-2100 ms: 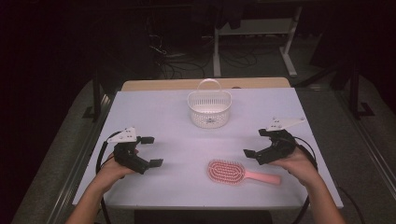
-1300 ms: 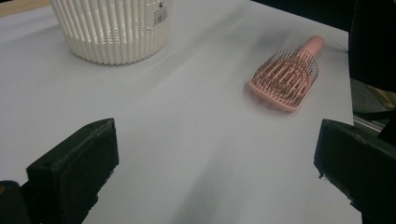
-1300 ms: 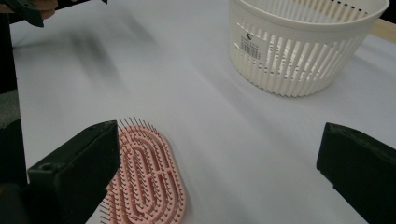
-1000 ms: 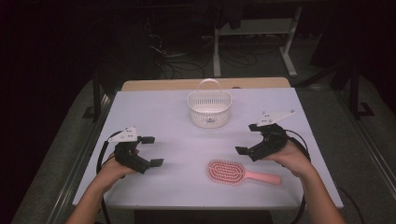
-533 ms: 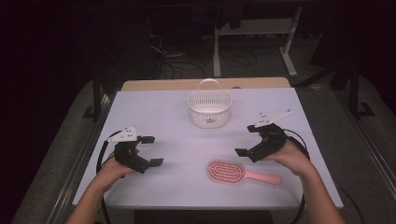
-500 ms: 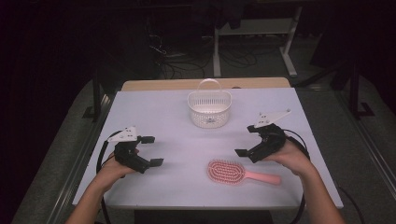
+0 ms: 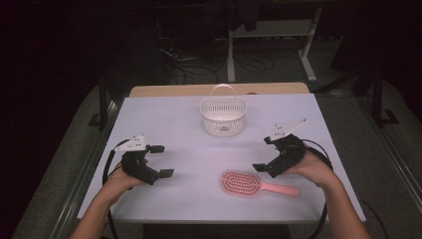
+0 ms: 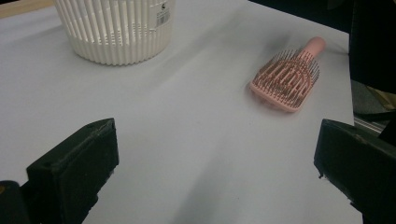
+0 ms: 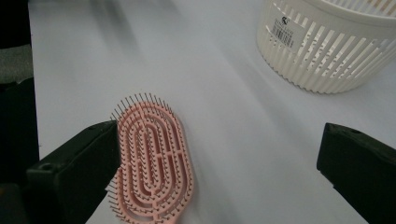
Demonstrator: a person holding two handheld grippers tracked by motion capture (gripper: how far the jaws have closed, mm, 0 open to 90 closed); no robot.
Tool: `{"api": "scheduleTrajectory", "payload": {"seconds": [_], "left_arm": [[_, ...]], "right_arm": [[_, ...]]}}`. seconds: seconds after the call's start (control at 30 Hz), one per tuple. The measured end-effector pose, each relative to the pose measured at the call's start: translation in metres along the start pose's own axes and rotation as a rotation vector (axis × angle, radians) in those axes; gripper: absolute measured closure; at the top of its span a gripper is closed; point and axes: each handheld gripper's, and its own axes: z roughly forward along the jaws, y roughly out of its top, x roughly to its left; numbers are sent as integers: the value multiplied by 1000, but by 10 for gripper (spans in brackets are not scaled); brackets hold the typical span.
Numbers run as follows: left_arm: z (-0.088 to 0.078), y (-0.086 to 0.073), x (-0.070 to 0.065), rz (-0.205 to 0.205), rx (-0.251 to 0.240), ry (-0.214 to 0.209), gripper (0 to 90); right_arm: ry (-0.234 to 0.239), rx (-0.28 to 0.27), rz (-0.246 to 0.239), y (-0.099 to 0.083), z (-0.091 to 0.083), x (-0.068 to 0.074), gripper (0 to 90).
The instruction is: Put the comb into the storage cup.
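Nearest to us on the white bench (image 7: 164, 124) lay the pink plastic paddle hairbrush (image 7: 259, 184), bristles up, its oval head pointing toward the left tongs and its handle running off to the right, just below our right tongs (image 7: 268, 157). Those right tongs hung just above and beside the brush head with the jaws spread wide and nothing between them; in the right gripper view the hairbrush (image 9: 154, 161) sat low and off to the left jaw, not centred in the gap. Our left tongs (image 7: 159, 160) stood well apart on the left side of the bench, jaws likewise spread and empty, the hairbrush (image 8: 287, 77) farther off in their own view. We judged that the main risk lay in closing on the head as it was: off-centre jaws would likely catch the springy bristles or the rounded edge, and the brush might twist, skid across the smooth bench or drop on the lift. A grip on the slim handle also seemed liable to let the heavier head swing down. Farther back, near the middle of the bench, stood the white slatted plastic basket (image 7: 223, 115) with its arched handle; as far as we could see, it held nothing.
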Motion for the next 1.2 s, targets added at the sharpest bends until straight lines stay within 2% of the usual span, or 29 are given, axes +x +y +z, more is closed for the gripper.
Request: {"api": "scheduleTrajectory", "payload": {"seconds": [0.3, 0.77, 1.2], "left_arm": [[2, 0, 0, 3, 7, -4, 0], [1, 1, -2, 8, 7, 0, 0], [1, 1, 0, 3, 2, -5, 0]], "right_arm": [[6, 54, -36, -1, -4, 4, 0], [27, 105, -81, -3, -3, 8, 0], [33, 200, -122, -4, 0, 14, 0]]}}
